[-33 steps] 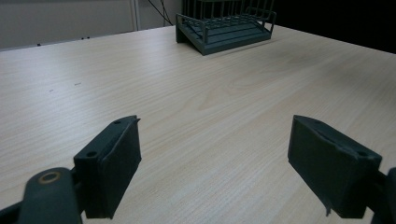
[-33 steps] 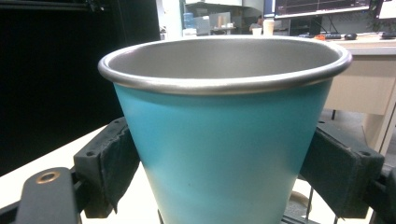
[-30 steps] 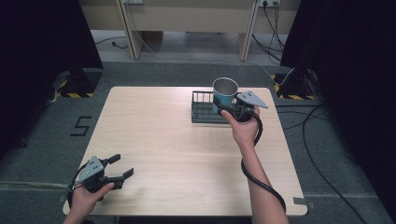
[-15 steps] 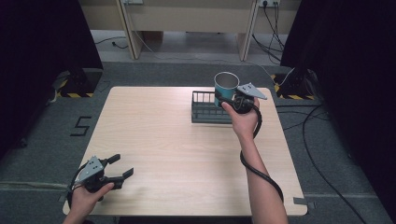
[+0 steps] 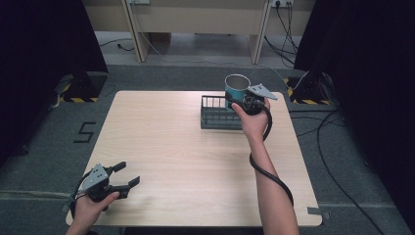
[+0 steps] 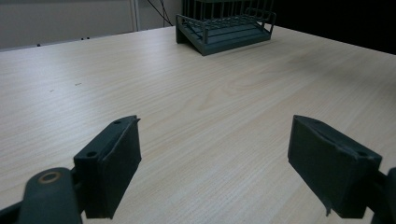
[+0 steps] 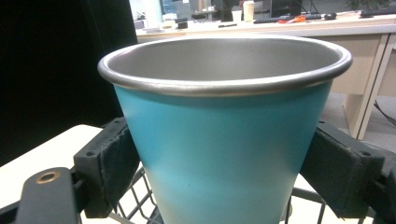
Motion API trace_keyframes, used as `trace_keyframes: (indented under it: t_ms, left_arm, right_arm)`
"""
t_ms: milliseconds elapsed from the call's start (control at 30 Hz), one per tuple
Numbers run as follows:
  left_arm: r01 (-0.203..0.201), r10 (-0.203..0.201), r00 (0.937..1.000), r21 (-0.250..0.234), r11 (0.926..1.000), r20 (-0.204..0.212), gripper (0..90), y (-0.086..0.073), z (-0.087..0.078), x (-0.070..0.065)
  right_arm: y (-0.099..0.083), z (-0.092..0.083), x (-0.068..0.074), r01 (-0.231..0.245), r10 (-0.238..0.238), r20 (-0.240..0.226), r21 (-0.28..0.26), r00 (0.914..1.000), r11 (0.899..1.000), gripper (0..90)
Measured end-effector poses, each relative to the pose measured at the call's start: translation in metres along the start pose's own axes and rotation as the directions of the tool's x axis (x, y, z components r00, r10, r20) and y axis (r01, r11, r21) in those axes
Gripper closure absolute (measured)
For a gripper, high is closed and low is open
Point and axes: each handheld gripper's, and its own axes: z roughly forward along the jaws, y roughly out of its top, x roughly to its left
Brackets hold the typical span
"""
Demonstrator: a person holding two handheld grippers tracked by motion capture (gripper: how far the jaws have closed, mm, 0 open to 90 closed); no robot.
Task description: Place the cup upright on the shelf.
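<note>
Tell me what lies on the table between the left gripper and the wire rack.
Nothing: the high view shows bare wood between the left gripper and the wire rack; the left gripper view agrees.

Teal cup (image 5: 236, 88) in right gripper (image 5: 243, 101)

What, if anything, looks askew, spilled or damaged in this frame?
Nothing stands out. The teal cup sits upright between the right gripper jaws above the dark wire rack, its inside empty. The left gripper rests open near the table corner.
</note>
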Motion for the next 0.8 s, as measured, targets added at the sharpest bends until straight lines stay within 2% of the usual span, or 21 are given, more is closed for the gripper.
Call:
trace_keyframes:
  t_ms: [400, 800]
  left_arm:
    - [0.000, 0.000, 1.0000, 0.001, 1.0000, 0.001, 16.6, 0.000, 0.000, 0.000]
    - [0.000, 0.000, 1.0000, 0.001, 1.0000, 0.003, 16.6, 0.000, 0.000, 0.000]
  right_arm:
    - [-0.007, 0.017, -0.009, -0.016, 0.014, 0.035, 0.053, 0.9993, 0.998, 17.5]
    - [-0.014, 0.030, -0.010, -0.019, 0.015, 0.053, 0.087, 0.9985, 0.996, 17.5]
